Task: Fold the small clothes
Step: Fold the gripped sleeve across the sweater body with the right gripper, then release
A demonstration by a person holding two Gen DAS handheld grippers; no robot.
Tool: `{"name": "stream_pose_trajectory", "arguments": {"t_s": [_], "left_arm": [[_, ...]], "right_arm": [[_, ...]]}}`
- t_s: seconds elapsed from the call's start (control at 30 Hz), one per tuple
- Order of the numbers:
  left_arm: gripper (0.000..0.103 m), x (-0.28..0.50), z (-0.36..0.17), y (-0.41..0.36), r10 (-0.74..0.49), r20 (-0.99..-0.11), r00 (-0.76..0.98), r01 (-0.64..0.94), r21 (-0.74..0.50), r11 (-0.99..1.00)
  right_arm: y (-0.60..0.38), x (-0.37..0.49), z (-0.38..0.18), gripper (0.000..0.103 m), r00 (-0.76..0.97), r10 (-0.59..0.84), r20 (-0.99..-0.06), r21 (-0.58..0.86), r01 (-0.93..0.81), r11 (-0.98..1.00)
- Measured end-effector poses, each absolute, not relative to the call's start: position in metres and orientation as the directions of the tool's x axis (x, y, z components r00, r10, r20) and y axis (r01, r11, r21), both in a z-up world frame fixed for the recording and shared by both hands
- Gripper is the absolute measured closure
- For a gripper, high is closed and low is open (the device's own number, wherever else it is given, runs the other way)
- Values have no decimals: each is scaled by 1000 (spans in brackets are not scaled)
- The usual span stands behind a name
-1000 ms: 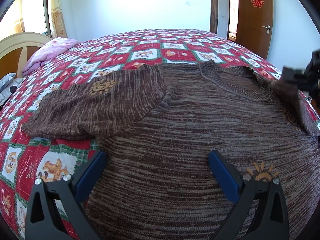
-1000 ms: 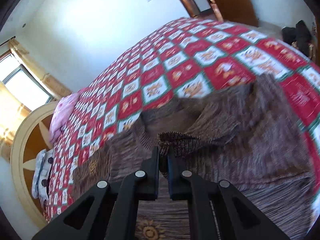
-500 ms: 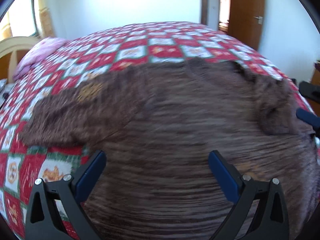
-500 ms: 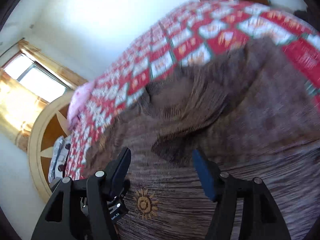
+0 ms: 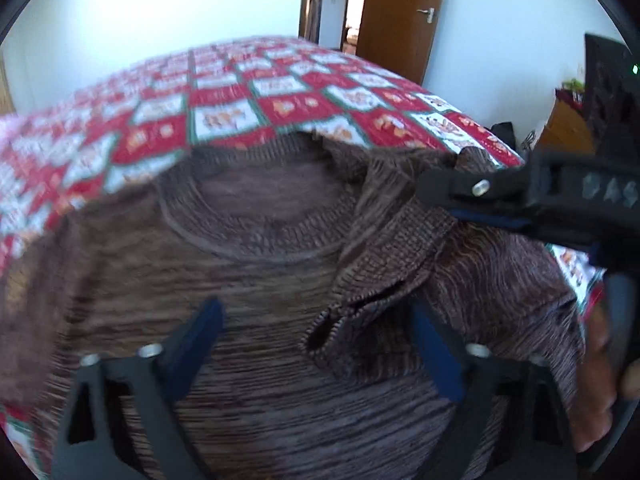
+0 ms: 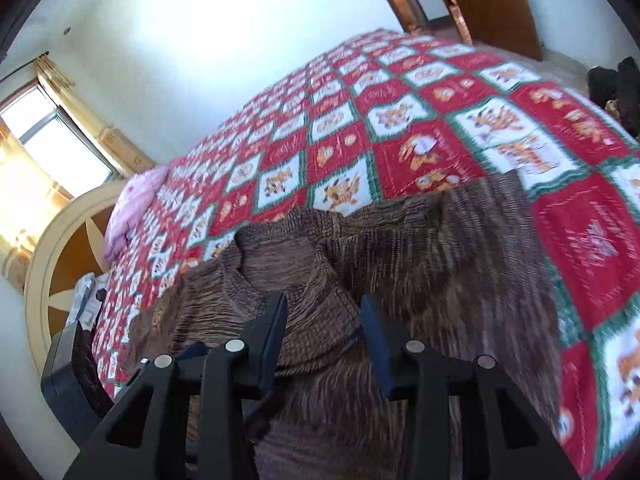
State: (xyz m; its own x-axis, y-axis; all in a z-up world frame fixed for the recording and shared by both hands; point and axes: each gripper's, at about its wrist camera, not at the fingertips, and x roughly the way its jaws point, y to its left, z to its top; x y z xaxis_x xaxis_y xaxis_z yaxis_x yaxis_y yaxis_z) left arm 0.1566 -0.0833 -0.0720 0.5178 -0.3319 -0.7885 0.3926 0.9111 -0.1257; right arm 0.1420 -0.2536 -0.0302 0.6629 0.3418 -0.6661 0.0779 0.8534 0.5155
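A brown striped knit sweater (image 5: 248, 280) lies flat on the bed, collar at the far side. Its right sleeve (image 5: 384, 264) is folded in across the chest, cuff toward me. My left gripper (image 5: 316, 332) is open, low over the sweater body, with the cuff between its blue pads. My right gripper (image 6: 324, 316) is open over the folded sleeve (image 6: 320, 320) and holds nothing. It also shows in the left wrist view (image 5: 480, 200) at the right, above the sleeve's shoulder end.
The bed has a red, white and green patterned quilt (image 6: 420, 120). A pink pillow (image 6: 132, 208) and a round wooden headboard (image 6: 60, 248) are at the far left. A brown door (image 5: 400, 12) stands behind the bed. Dark items (image 6: 616, 88) lie beyond the bed's right edge.
My right gripper carried the sleeve across the sweater's chest, opened and let it go. My left gripper has moved to the right toward the folded sleeve's cuff.
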Motion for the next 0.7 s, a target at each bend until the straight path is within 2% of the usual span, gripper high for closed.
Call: {"name": "stream_pose_trajectory", "arguments": {"t_s": [0.07,0.1,0.13,0.17,0.2,0.23,0.27,0.47,0.57,0.7], "left_arm": [[28,154,-71,-84,-323,-778,539,386,-113,915],[35,152,-71,-85,-329,-774,540,397,-110,911],[41,150,-70,-87,-346,-769,537,416,-115,902],[54,149,-69,-89,-356,-766,535,428,-118,896],[70,148,-69,-90,-363,-764,533,439,-117,891],[77,147,-68,-90,-372,-762,530,447,-122,886],[87,147,-67,-90,-384,-759,526,453,-132,882],[93,140,-56,-78,-463,-704,538,469,-207,859],[94,141,-50,-56,-519,-658,545,455,-288,843],[94,143,-46,-31,-490,-656,573,408,-290,866]], "right_arm": [[-251,153,-41,63,628,338,-700,486,73,871],[-246,160,-48,63,604,337,-722,469,70,880],[-244,163,-52,68,592,344,-729,467,61,882],[-240,165,-55,81,588,347,-730,460,47,887],[-239,166,-55,89,586,338,-736,447,45,893],[-237,168,-56,95,578,324,-749,431,54,901],[-236,169,-56,95,574,318,-755,429,65,901],[-201,159,-19,96,629,262,-732,321,-20,947],[-182,165,-6,97,627,318,-711,362,-63,930],[-151,181,3,97,622,373,-688,385,-123,915]]}}
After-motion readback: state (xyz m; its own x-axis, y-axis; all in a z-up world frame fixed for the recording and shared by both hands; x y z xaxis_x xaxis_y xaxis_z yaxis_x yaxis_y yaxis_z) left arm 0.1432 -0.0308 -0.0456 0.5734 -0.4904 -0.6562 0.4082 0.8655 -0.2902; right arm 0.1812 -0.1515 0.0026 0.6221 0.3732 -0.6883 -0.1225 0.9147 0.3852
